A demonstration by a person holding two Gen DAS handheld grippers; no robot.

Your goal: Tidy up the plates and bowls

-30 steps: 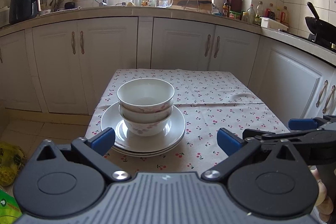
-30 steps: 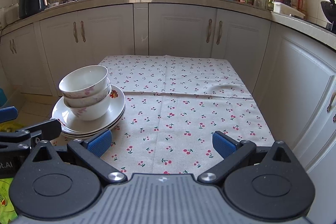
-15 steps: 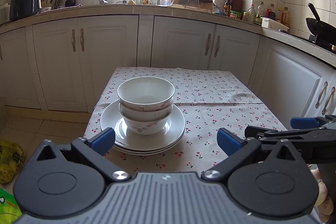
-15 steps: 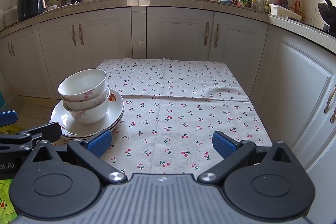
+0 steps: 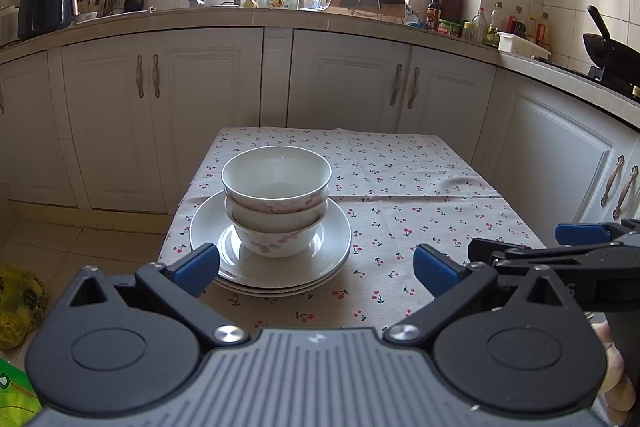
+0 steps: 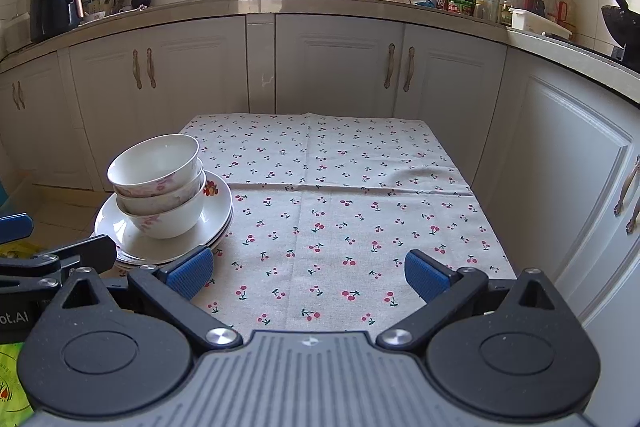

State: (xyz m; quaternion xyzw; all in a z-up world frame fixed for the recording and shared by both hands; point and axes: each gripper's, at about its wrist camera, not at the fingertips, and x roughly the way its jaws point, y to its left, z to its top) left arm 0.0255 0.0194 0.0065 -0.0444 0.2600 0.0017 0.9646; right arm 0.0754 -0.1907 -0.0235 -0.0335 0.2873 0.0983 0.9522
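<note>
Both grippers hover at the near edge of the table with jaws spread wide and nothing between them. Left gripper [image 5: 316,263] faces the stack of dishes head on; right gripper [image 6: 306,273] sits beside it over bare tablecloth [image 6: 340,211], with the stack off to its left. Three white bowls [image 5: 277,199], pink-flowered on the outside, nest one inside another; the top one looks empty. They stand in the middle of stacked white plates [image 5: 332,259], at least three judging by the rims, on the left near part of the cherry-print cloth. Beyond the table stand white cabinets [image 5: 200,107] under a cluttered countertop [image 5: 248,17].
</note>
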